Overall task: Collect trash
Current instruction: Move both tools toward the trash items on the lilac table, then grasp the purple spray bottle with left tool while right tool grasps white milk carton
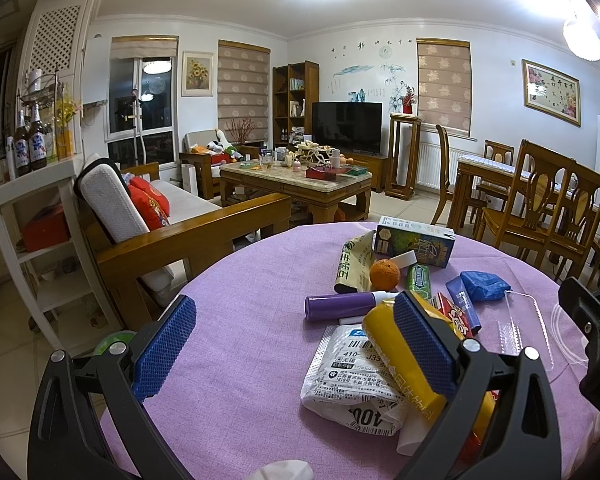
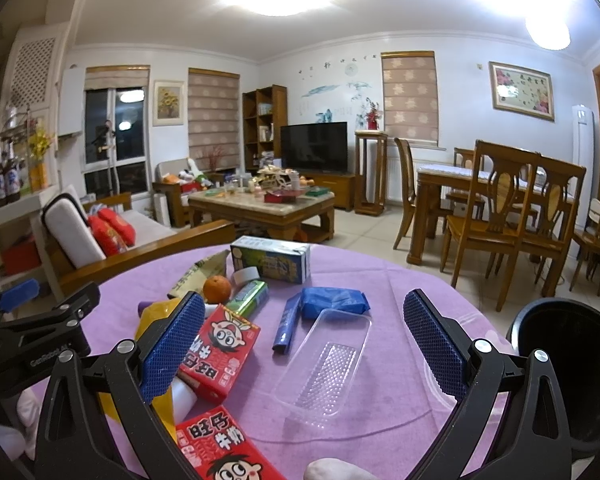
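Trash spread on my purple surface (image 1: 236,320), both tongs wide.
Left view: my left tongs (image 1: 296,344) gape, yellow packet (image 1: 396,356) against the right finger. Right view: my right tongs (image 2: 304,344) straddle the clear tray (image 2: 324,364); red carton (image 2: 220,348) touches the left finger.

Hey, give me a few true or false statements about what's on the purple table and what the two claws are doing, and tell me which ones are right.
1. Both claws are open with nothing between their pads. True: the left claw and the right claw hang open over the table.
2. The orange is inside the clear plastic tray. False: it sits on the cloth among the wrappers, apart from the tray.
3. A black bin stands at the right edge of the table in the right wrist view. True.
4. The clear tray is full of trash. False: it looks empty.
5. A blue wrapper lies just beyond the tray. True.
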